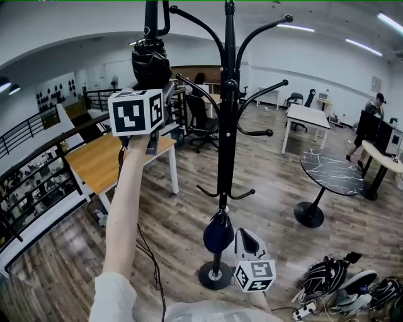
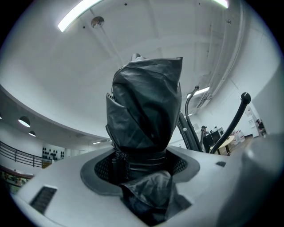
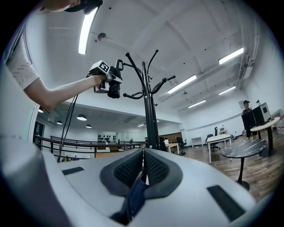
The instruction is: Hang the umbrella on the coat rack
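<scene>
A folded black umbrella point(image 1: 150, 63) is held high, and my left gripper point(image 1: 156, 88) is shut on its bunched canopy point(image 2: 146, 106). Its black handle and strap point(image 1: 154, 19) point up, just left of a top hook of the black coat rack point(image 1: 228, 126). I cannot tell whether the strap touches the hook. In the left gripper view, a rack arm point(image 2: 235, 119) rises on the right. Low by the pole, my right gripper point(image 1: 244, 238) is shut on a dark blue piece of fabric point(image 1: 219, 233). The right gripper view shows the cloth point(image 3: 135, 197) between the pads and the raised umbrella point(image 3: 114, 88) beside the rack point(image 3: 148, 102).
A wooden table point(image 1: 94, 160) and a railing point(image 1: 31, 163) stand at the left. A round dark table point(image 1: 330, 170), a white table point(image 1: 308, 116) and an office chair point(image 1: 198, 119) lie beyond the rack. Cables and bags point(image 1: 340, 283) sit on the floor at right. A person point(image 1: 374, 113) stands far right.
</scene>
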